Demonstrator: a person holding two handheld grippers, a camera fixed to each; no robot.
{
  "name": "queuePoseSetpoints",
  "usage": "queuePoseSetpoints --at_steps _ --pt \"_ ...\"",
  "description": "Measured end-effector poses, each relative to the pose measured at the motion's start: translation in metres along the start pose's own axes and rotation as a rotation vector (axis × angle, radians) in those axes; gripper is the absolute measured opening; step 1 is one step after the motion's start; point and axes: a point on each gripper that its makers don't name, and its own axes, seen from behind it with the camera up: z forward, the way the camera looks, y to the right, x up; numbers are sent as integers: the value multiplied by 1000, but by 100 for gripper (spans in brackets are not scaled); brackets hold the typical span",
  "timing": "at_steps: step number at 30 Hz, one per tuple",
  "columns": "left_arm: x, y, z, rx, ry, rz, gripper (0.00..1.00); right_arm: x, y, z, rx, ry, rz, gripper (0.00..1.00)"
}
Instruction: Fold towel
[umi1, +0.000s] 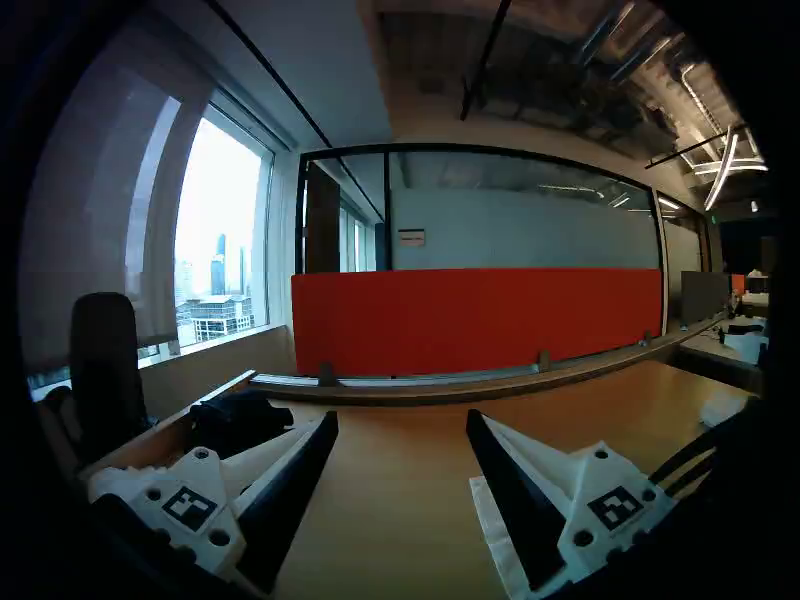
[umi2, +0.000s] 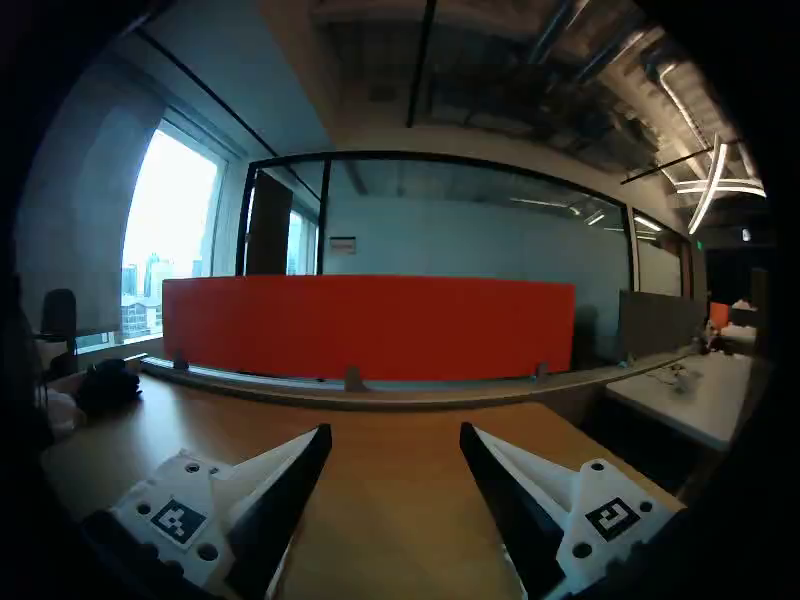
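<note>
Left gripper view: the left gripper (umi1: 400, 420) is wide open, low over the table (umi1: 395, 510). What looks like the white towel (umi1: 492, 535) lies by one finger. The right gripper (umi2: 395, 432) is open and empty too, probably ready to grab.

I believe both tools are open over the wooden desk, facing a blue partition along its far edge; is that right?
Not quite: the partition is red-orange, not blue, as the right gripper view shows plainly. The rest holds: the left tool and the right tool are both open over the wooden desk, and the partition runs along its far edge.
</note>
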Motion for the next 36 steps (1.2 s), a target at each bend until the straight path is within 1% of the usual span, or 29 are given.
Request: queuePoseSetpoints --at_steps 10,15,18,21,24,27,31,36 --pt "53 4 -1 -11 -17 11 95 60 -9 -1 5 8 14 100" --pt "68 6 -2 -25 -25 19 95 75 -11 -1 2 5 27 99" --pt "75 6 -2 -34 -32 19 95 83 -13 -1 10 1 25 99" --pt "79 7 -1 -51 -44 15 95 85 -17 -1 29 -10 10 99" --pt "78 10 -1 -74 -62 17 95 85 -25 -1 63 -27 -12 99" --pt "76 14 0 -110 -85 32 95 84 -36 -3 115 -47 -41 100" --pt "72 23 -1 -172 -114 57 95 80 -50 -3 188 -81 -78 100" --pt "66 35 -3 -257 -150 76 95 74 -69 -7 288 -130 -106 100"
